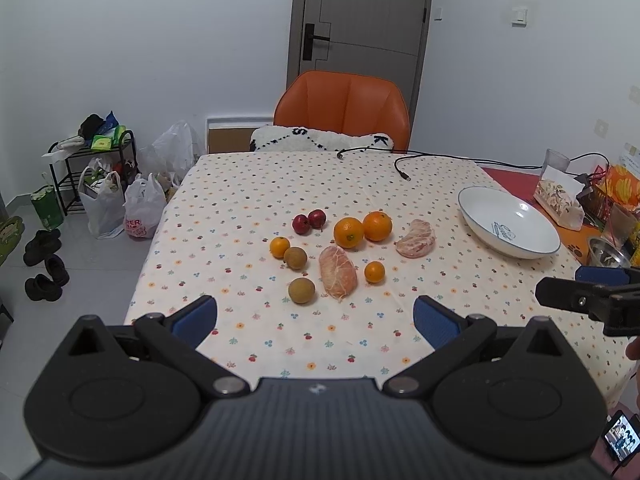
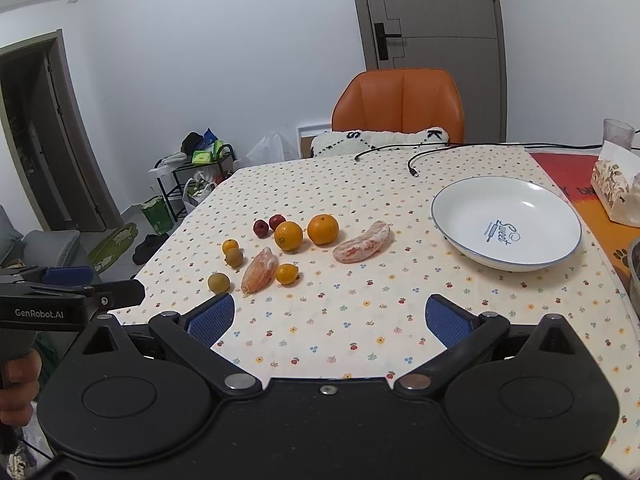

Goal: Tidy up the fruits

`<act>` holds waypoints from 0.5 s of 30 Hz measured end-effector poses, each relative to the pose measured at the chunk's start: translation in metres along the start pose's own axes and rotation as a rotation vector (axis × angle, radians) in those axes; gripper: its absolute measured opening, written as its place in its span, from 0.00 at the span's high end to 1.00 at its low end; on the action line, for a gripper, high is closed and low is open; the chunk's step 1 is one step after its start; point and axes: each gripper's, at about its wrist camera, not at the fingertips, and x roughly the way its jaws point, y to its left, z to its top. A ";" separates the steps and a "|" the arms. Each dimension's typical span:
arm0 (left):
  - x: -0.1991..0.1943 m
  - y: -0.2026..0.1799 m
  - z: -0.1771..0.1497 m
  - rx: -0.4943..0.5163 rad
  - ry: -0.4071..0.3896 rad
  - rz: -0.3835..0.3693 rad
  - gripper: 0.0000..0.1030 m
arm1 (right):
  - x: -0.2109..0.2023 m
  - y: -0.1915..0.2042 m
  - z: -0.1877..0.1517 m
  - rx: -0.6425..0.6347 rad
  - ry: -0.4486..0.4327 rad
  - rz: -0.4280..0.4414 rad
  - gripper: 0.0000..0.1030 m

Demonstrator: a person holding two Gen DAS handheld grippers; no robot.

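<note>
Nothing is sorted yet — the white bowl (image 2: pixel 506 224) sits bare on the right side of the surface (image 2: pixel 360 320), and every piece of fruit lies loose on the patterned cloth to its left.

Both tools hang back at the near edge. The left tongs (image 1: pixel 316 316) are spread wide with nothing between the blue pads, and the right tongs (image 2: pixel 328 316) are spread just the same, empty too. Neither touches any fruit.

Count the scatter: 2 big oranges (image 1: pixel 363 229) side by side in the middle, 2 small red fruits (image 1: pixel 309 221) touching each other just behind and to the left of them, 2 small oranges (image 1: pixel 375 272) — 1 on the left of the group, 1 nearer the front — and 2 brownish round fruits (image 1: pixel 301 290) at the front left. Then 2 peeled citrus pieces (image 1: pixel 338 271): 1 lies in the middle of the cluster, the other (image 1: pixel 416 238) lies nearest the bowl, though well apart from it.

So by my reading the job sits at its very start. All 10 pieces remain to be moved, and the peeled piece by the bowl looks the easiest first pick for the right side. A black cable (image 2: pixel 414 170) trails at the far edge, clear of the work.
</note>
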 end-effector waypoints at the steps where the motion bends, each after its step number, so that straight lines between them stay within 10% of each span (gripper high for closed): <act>1: 0.000 0.001 0.000 -0.001 0.001 -0.001 0.00 | 0.000 0.000 0.000 0.003 0.002 0.002 0.00; 15: 0.004 0.006 -0.001 -0.011 -0.001 -0.017 0.00 | 0.005 -0.004 0.000 0.018 0.014 0.006 0.00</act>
